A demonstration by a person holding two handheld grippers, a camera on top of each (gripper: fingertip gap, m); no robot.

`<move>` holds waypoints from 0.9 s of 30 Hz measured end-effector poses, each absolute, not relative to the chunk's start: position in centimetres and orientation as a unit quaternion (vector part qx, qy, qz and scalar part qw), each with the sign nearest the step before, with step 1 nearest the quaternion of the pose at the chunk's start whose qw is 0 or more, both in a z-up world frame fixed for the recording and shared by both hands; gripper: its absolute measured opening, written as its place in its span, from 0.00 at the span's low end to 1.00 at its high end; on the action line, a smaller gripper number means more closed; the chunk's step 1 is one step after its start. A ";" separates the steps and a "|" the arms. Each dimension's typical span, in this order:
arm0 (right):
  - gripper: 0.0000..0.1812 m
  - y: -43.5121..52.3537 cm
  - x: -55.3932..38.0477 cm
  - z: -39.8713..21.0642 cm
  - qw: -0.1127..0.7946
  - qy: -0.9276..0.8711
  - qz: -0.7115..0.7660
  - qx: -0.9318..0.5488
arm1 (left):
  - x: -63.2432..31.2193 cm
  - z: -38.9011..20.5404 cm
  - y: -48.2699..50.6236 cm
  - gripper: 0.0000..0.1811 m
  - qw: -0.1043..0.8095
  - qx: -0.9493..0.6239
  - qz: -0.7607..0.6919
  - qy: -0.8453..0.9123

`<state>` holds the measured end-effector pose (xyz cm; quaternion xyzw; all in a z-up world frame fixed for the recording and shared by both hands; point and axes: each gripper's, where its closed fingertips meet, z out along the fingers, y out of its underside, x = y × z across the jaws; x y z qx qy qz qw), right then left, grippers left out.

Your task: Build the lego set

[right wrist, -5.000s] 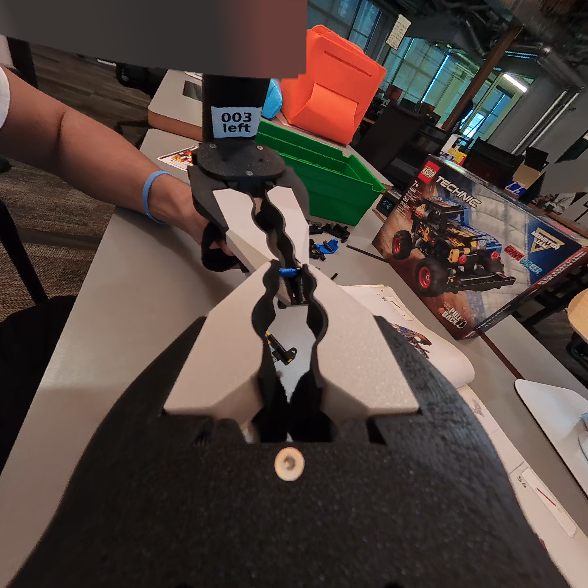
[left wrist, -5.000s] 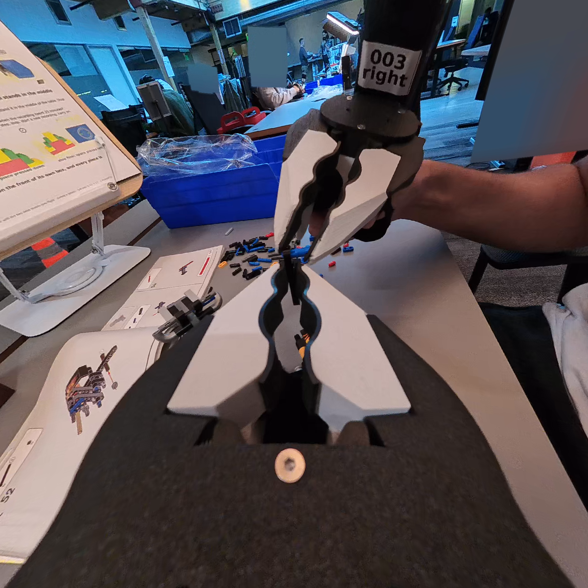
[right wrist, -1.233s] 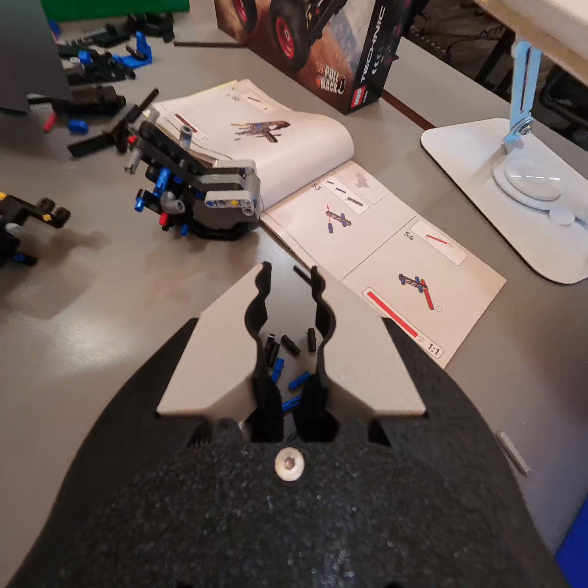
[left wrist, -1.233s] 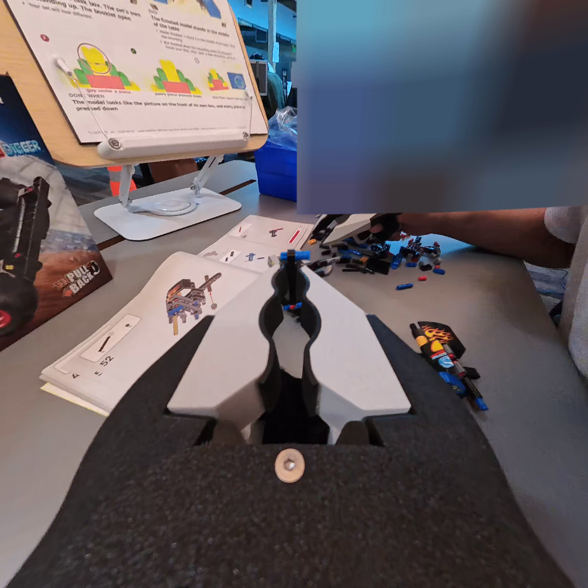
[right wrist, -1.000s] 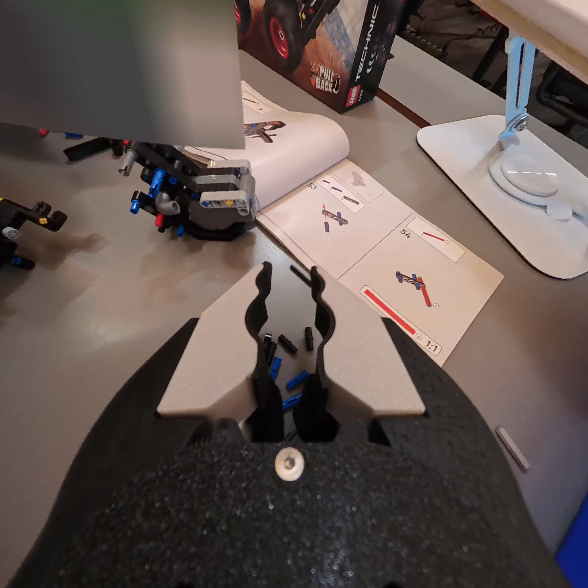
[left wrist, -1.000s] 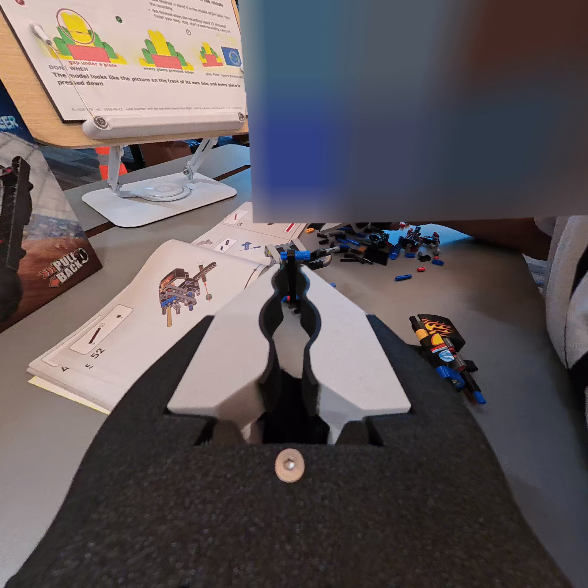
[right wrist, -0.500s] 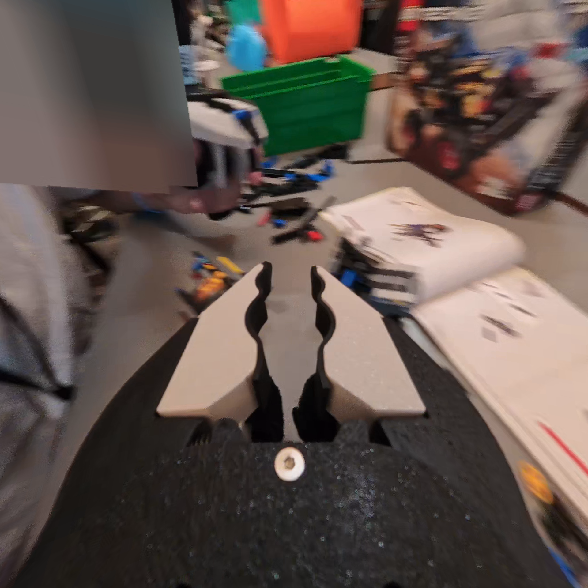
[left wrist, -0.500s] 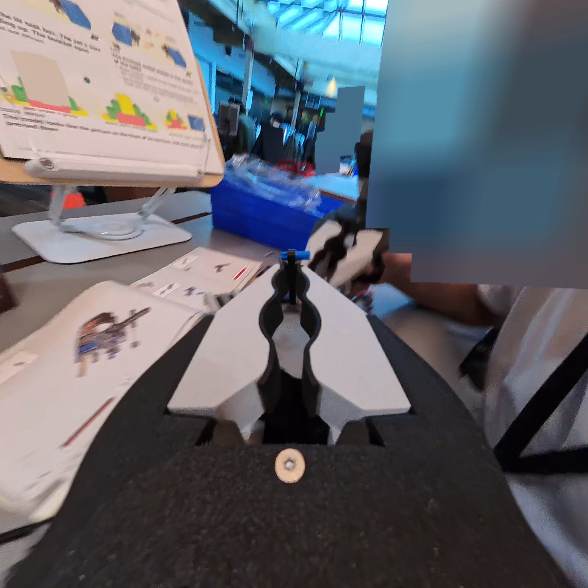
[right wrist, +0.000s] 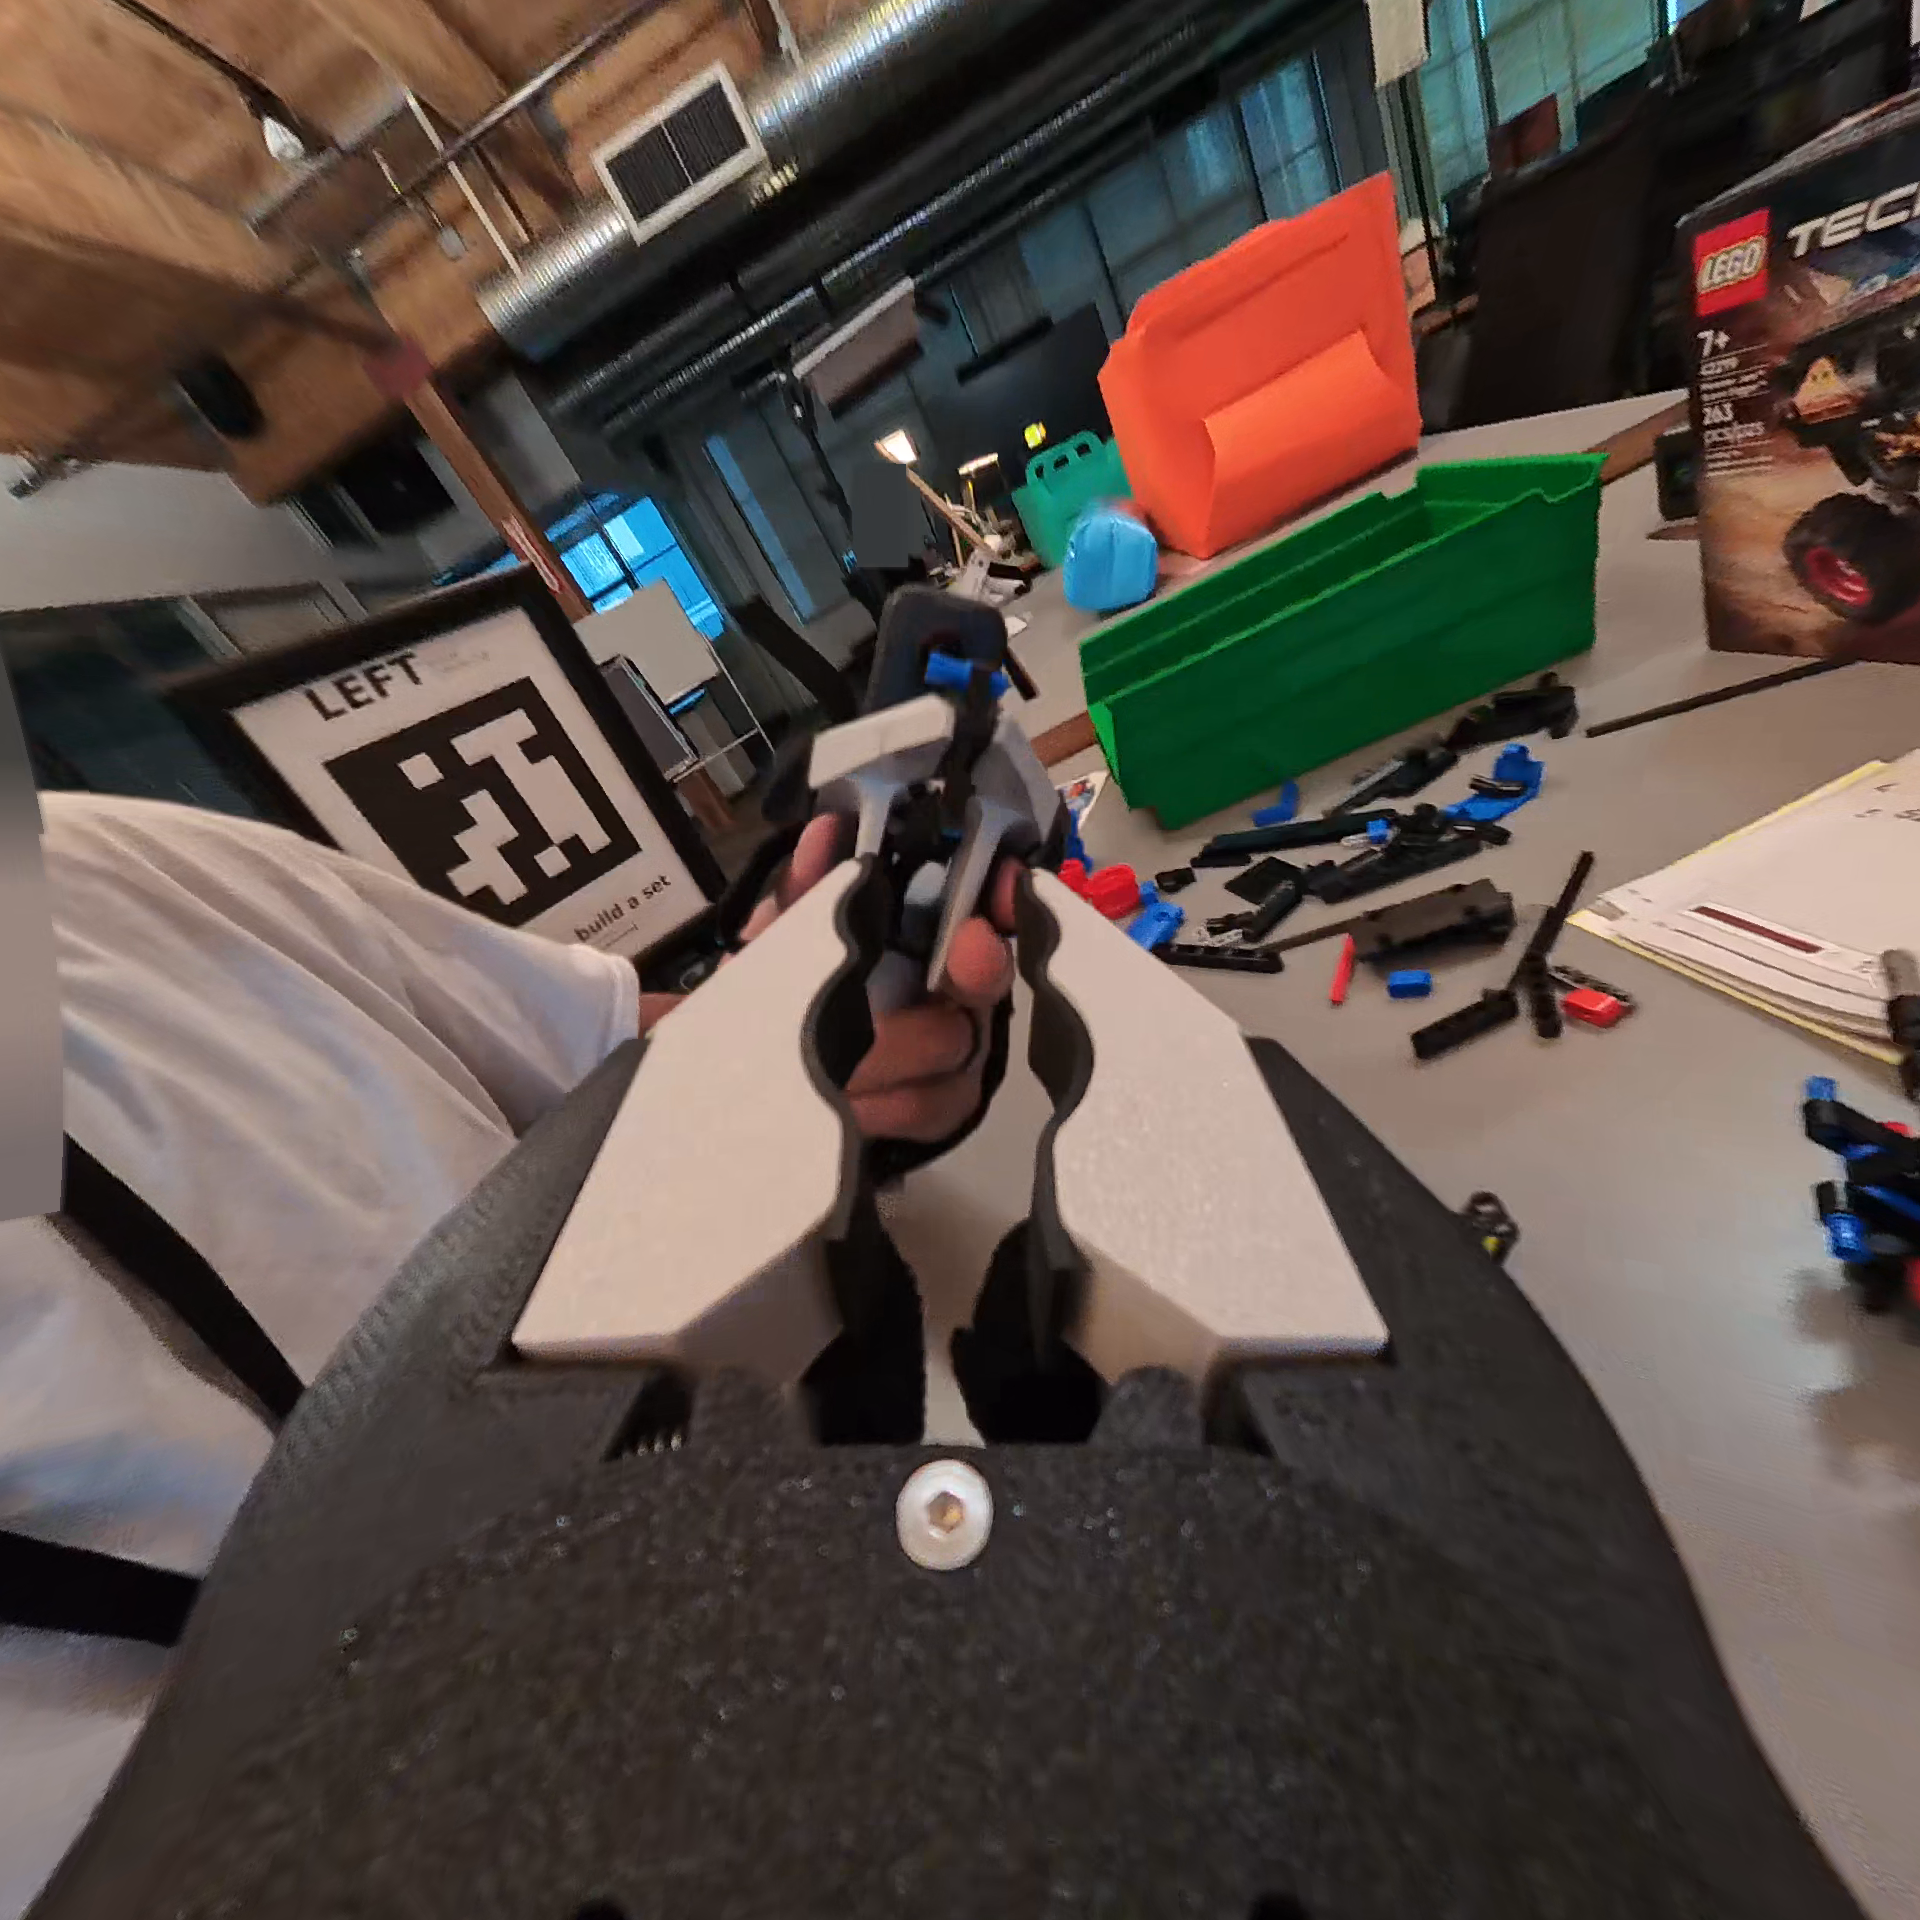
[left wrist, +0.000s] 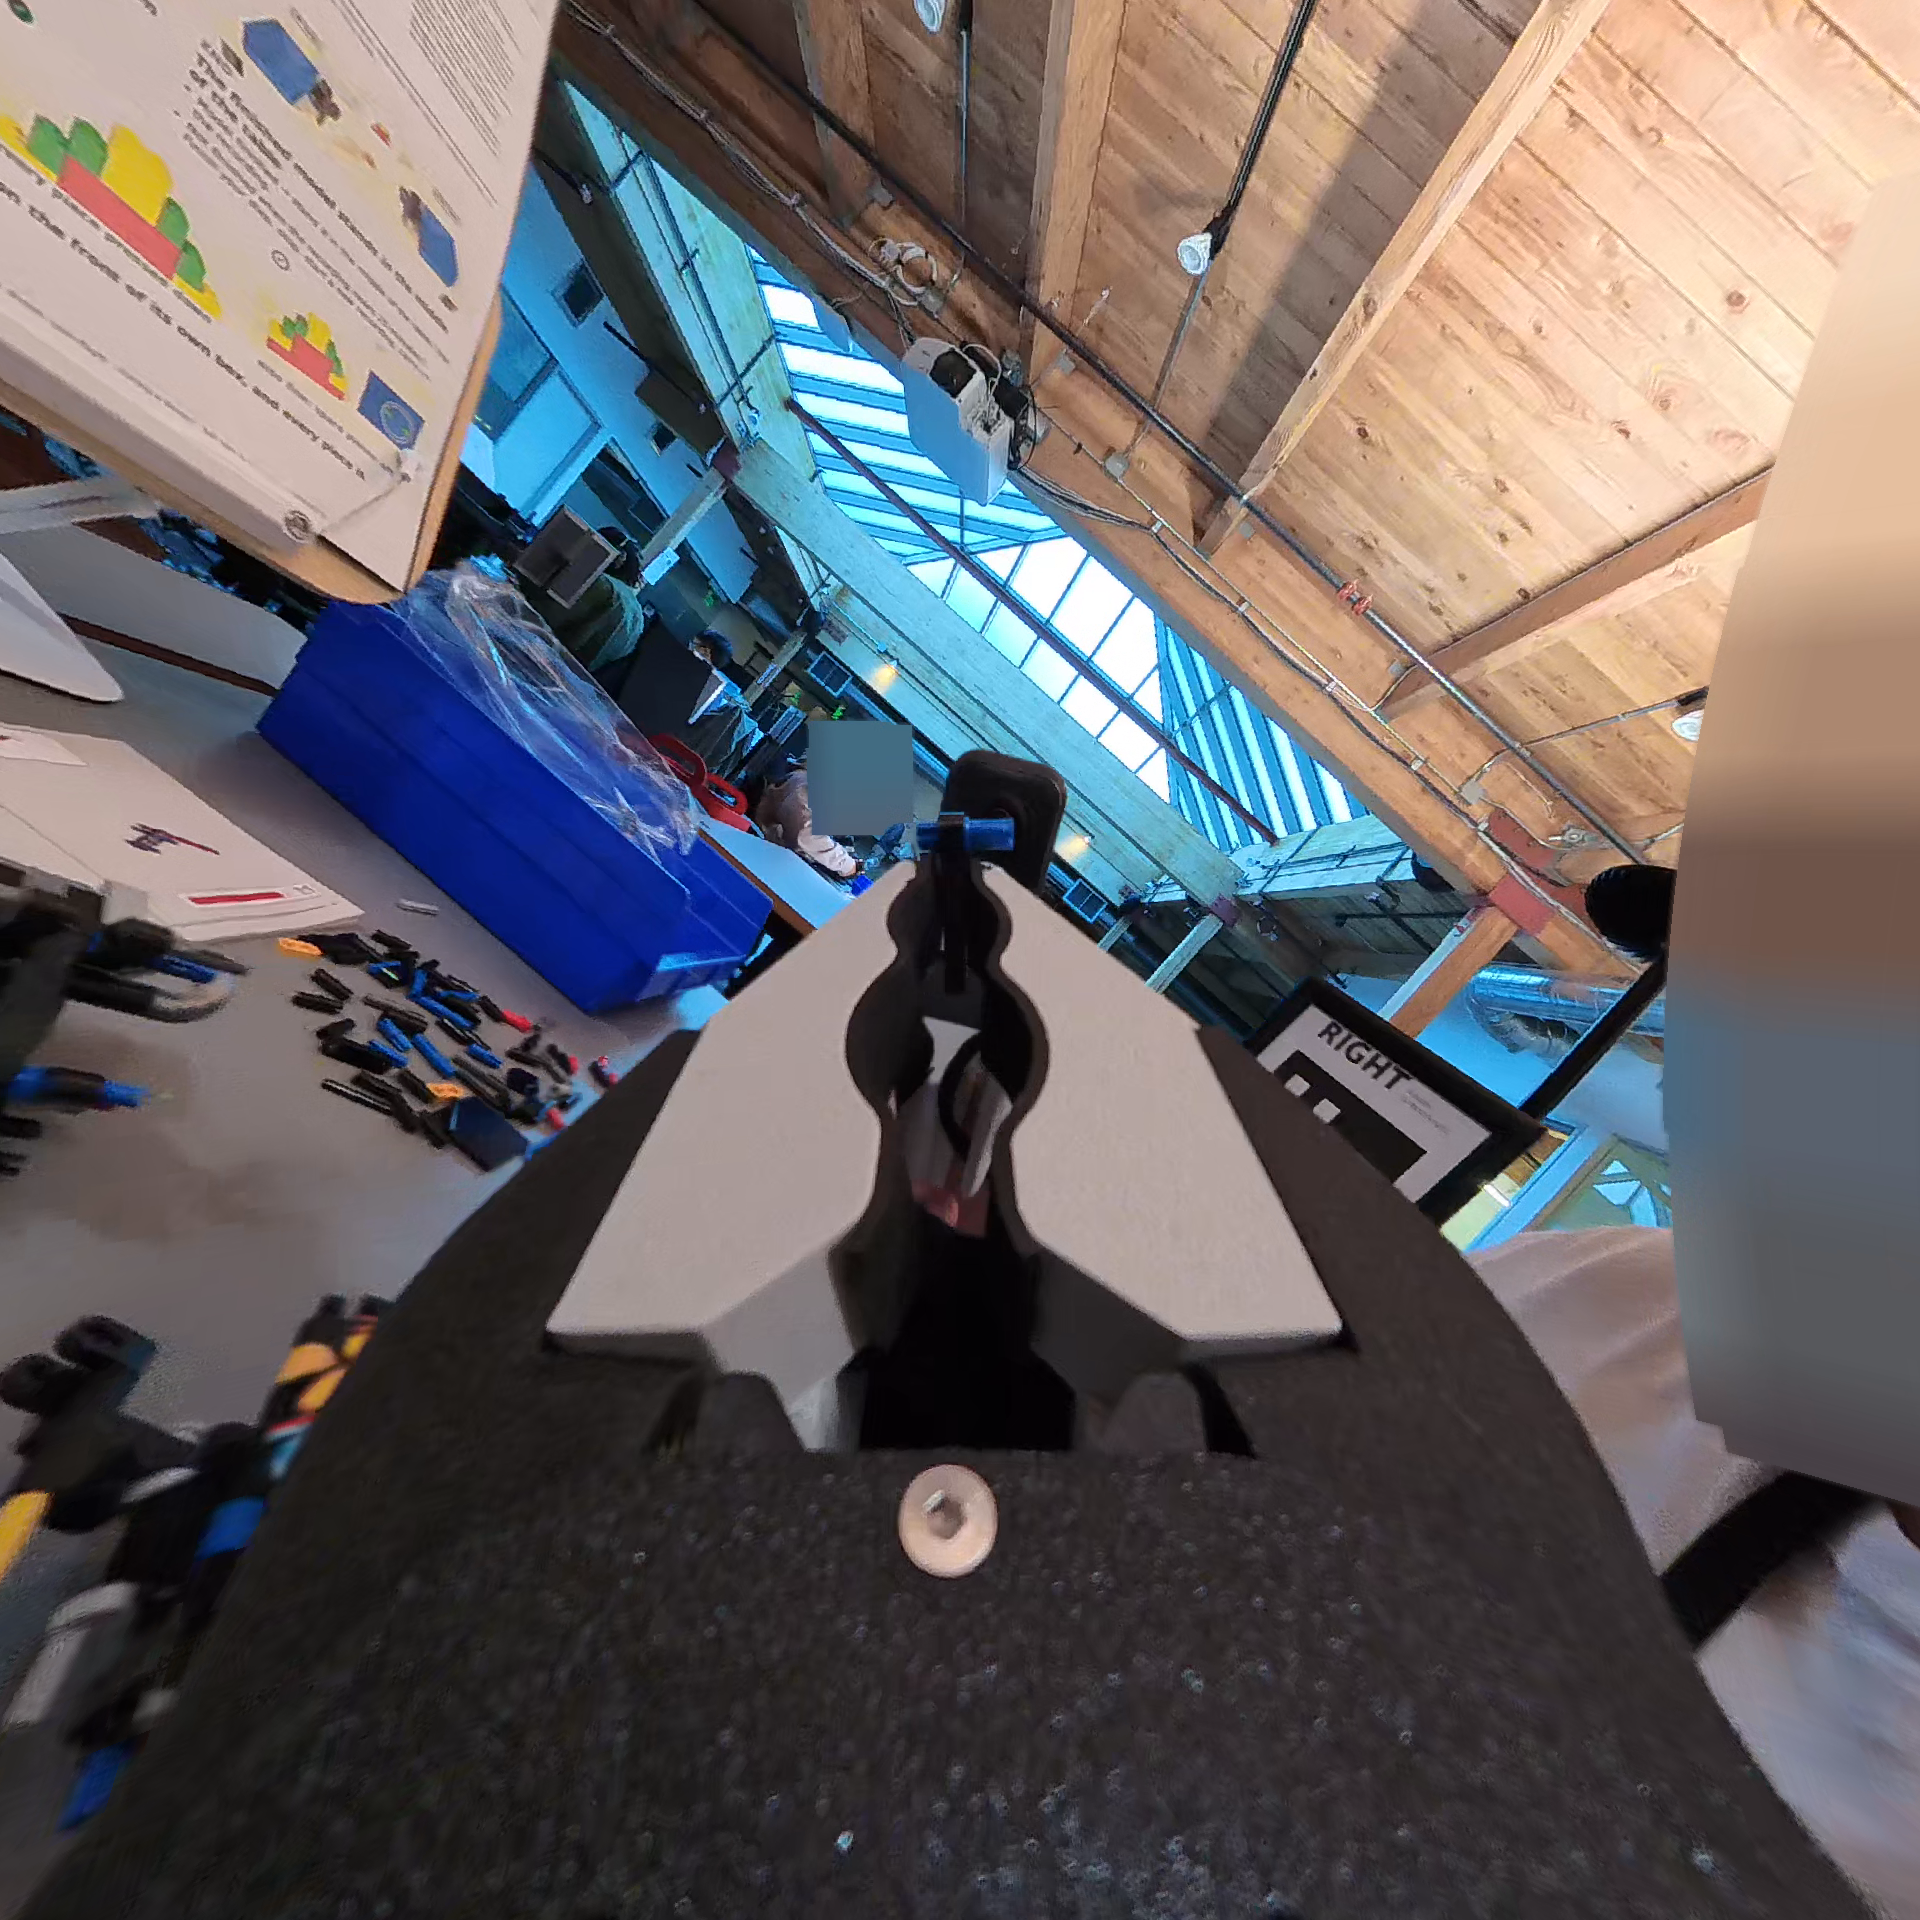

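My left gripper is shut on a thin black lego piece with a blue pin across its top. It is raised off the table and tilted up toward the ceiling. In the right wrist view the left gripper sits in a hand, just beyond my right gripper, with the blue pin sticking up. My right gripper is open and empty, pointing at the left one. A partly built model lies at the right edge.
Loose black, blue and red pieces lie before a blue bin. More pieces lie near a green bin, an orange bin, the set's box and an open booklet. A marker card leans against the person's white shirt. The tips of both grippers are at nearly the same place. Left tips and right tips are each some 20 cm from the partly built model.
Both grippers have swung up from the table toward the person and now face each other. The left still holds the black piece with the blue pin. The right stays open.
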<state>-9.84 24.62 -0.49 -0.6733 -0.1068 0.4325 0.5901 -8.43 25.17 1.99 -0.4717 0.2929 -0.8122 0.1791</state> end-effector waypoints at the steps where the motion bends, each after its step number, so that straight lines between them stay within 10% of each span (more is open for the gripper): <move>1: 0.12 24.4 -10.2 -0.4 0.593 -0.107 0.430 -0.672 | -8.6 2.0 24.6 0.00 0.177 -0.470 -0.814 0.292; 18: 0.01 21.3 -12.0 -0.7 0.583 -0.151 0.431 -0.671 | -11.1 0.4 21.2 0.01 0.177 -0.470 -0.809 0.304; 27: 0.02 21.5 -9.1 -4.1 0.454 -0.308 0.250 -0.798 | -13.4 -4.1 22.9 0.15 0.194 -0.489 -0.569 0.632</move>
